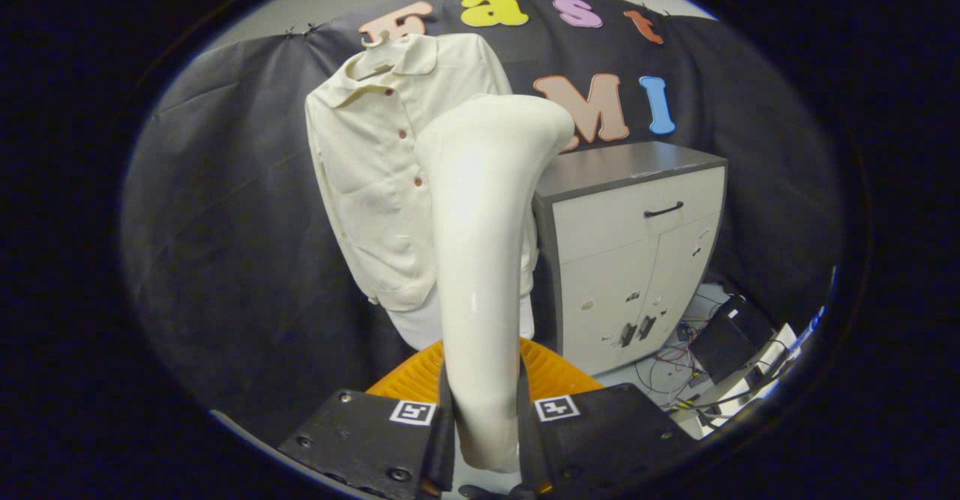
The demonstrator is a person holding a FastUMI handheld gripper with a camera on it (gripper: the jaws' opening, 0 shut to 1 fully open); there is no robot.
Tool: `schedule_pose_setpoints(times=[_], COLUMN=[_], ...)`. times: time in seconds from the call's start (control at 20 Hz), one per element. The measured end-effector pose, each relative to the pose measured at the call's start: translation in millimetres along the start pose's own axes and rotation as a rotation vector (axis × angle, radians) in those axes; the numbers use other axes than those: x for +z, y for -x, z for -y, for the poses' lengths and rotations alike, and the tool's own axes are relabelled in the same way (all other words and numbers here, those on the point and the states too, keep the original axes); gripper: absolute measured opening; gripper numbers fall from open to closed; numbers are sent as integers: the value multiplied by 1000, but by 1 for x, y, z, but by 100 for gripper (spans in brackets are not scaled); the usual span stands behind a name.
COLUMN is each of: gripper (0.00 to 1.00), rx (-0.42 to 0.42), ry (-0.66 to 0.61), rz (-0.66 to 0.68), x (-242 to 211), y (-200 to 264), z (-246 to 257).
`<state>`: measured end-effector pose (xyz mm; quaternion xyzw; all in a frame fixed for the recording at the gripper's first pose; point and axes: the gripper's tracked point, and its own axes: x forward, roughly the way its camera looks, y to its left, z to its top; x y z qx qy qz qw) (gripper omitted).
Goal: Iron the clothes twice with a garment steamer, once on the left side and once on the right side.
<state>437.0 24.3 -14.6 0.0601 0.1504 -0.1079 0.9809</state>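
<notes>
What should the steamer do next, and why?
Probably ease forward toward the shirt. The gripper is shut on the steamer, whose head seems aimed at the shirt on its hanger, though whether it touches the cloth is unclear.

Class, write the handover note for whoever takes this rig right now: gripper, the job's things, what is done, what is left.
Gripper: shut on the garment steamer, both fingers pressing its handle, head up.
Shirt: hangs on a hanger before the black cloth, beside the cabinet; the steamer head is in front of its right half.
Done: steamer picked up. Whether any pass is finished cannot be told.
Left: left and right passes, as far as can be judged.
</notes>
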Motion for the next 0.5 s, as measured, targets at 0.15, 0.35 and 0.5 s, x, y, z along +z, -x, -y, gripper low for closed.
schedule_pose_setpoints(times=[0.15, 0.35, 0.5], gripper=[34, 34, 34], rx=[16, 40, 59], ry=[21, 3, 3], rz=[44, 102, 134], x=[5, 13, 24], y=[31, 74, 105], z=[9, 35, 58])
